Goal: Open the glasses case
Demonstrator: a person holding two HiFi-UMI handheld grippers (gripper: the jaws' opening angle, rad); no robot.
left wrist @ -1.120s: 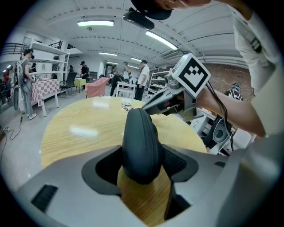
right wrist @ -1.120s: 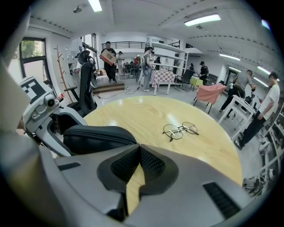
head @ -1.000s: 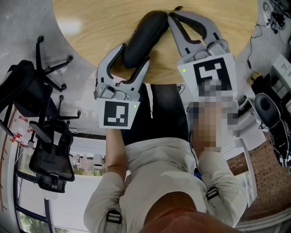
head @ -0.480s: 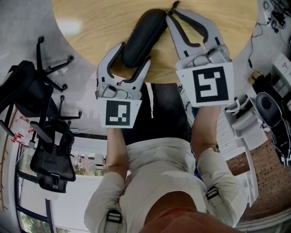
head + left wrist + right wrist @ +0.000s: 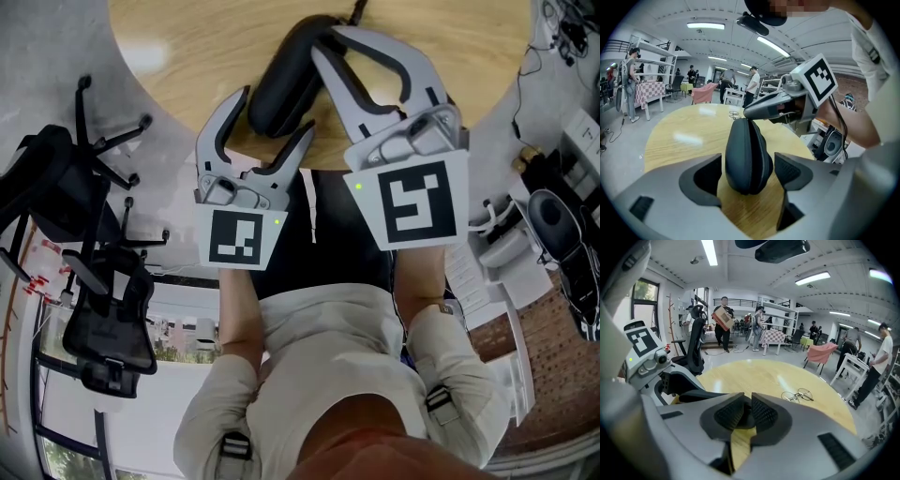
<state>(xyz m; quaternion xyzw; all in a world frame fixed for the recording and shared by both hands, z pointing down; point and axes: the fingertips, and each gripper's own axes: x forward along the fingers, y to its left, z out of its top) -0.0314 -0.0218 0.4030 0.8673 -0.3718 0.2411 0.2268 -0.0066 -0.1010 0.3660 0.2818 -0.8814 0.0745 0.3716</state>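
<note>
A black zip glasses case [image 5: 281, 84] lies on the round wooden table [image 5: 187, 47]. In the left gripper view the case [image 5: 747, 154] looks closed, its seam facing up. My left gripper [image 5: 270, 122] is open; its jaws have just been opening. The case's near end sits between the pads [image 5: 794, 168] with a gap on each side. My right gripper [image 5: 321, 45] is shut, its tips resting over the case's far end [image 5: 746, 112]. The pads [image 5: 761, 411] nearly meet. I cannot tell whether a zip pull is pinched there.
Wire-framed glasses [image 5: 799, 394] lie on the table beyond the case. Black office chairs [image 5: 66, 197] stand on the floor to the left. Boxes, cables and papers [image 5: 553, 234] crowd the right. People stand and walk far off in the room.
The left jaws have spread off the case's near end. The right gripper has swung left and lifted, from beside the case's far tip to over it.
</note>
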